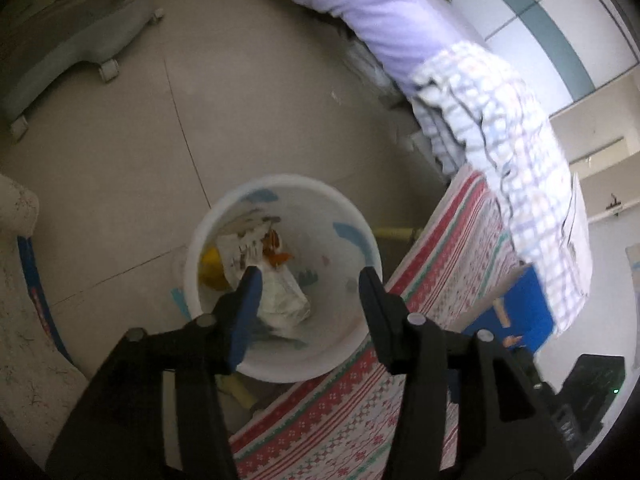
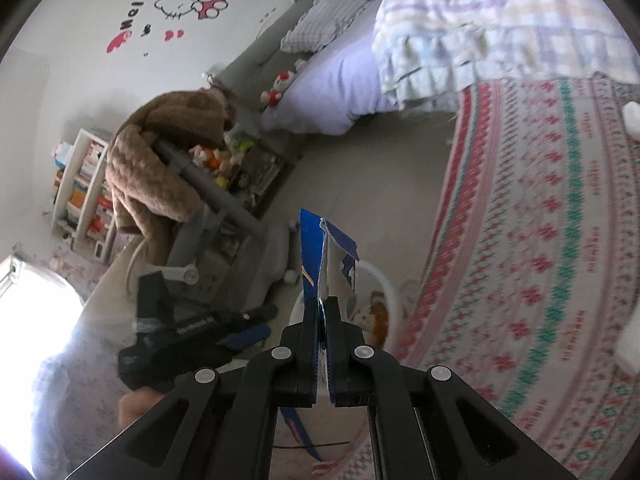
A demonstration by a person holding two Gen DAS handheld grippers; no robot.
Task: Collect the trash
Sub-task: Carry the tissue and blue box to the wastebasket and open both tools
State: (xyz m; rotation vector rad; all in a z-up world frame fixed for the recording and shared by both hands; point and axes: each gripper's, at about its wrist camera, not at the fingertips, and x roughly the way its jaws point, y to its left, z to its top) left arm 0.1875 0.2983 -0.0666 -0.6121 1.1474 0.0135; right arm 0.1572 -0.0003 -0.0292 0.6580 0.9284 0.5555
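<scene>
Hovering left gripper [image 1: 310, 280] parted, empty, above white bin [image 1: 192, 264]; crumpled paper [image 1: 280, 300] lies inside below it | right gripper [image 2: 321, 312] clamped on blue wrapper [image 2: 320, 256], bin ahead-right | risk: early release drops wrapper beside rim, onto patterned bedspread [image 2: 540, 240]

right tongs [image 2: 322, 320] clamped on blue wrapper [image 2: 316, 252], white bin [image 2: 390, 292] beyond, patterned bedspread [image 2: 540, 240] beside

The round white plastic bin [image 1: 280, 280] looks smooth with a slight sheen, crumpled white paper [image 1: 280, 300] inside. The red-and-green patterned blanket [image 1: 340, 420] is soft matt cloth, and the flat blue wrapper [image 2: 316, 264] is glossy.
</scene>
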